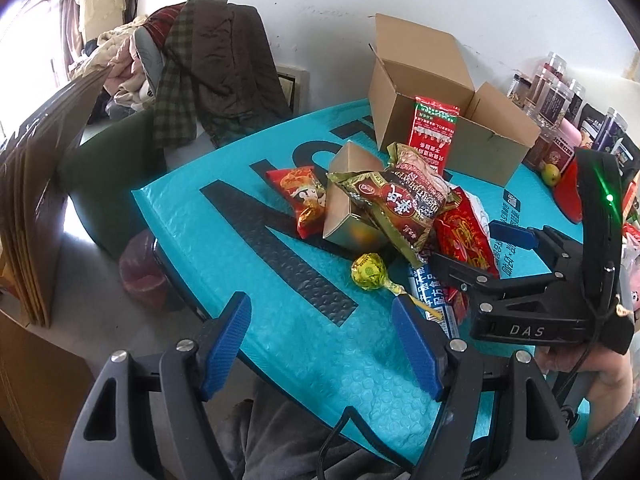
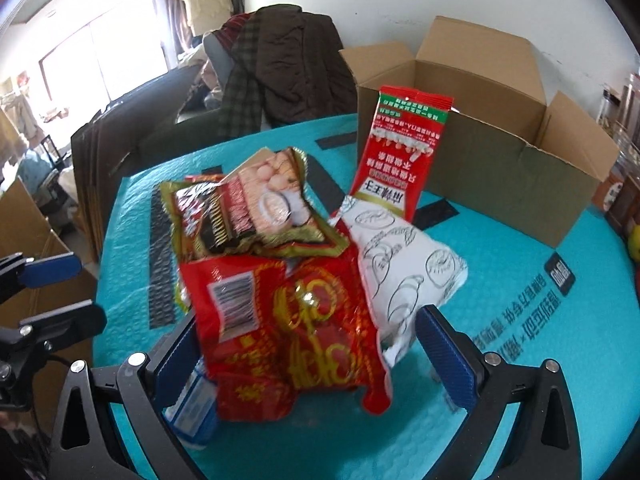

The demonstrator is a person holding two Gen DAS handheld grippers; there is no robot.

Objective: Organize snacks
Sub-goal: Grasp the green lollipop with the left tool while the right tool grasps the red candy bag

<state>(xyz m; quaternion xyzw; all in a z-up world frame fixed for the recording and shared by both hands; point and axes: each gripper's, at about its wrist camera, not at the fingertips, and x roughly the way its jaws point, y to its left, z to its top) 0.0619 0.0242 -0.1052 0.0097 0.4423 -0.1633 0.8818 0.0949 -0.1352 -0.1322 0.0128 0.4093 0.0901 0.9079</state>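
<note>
While both jaws gape empty, right gripper (image 2: pixel 312 356) straddles red packet (image 2: pixel 288 328); left gripper (image 1: pixel 320 344) idle.

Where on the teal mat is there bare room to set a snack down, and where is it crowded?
Free: the near-left stretch of the teal mat, left of the lollipop, and the strip right of the white packet, before the cardboard box. Crowded: the snack pile mid-mat.

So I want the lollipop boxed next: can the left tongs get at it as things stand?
Probably yes. The lollipop lies on the teal mat just ahead of the open left tongs, nothing on top of it; its stick runs toward the blue-and-white packet.
</note>
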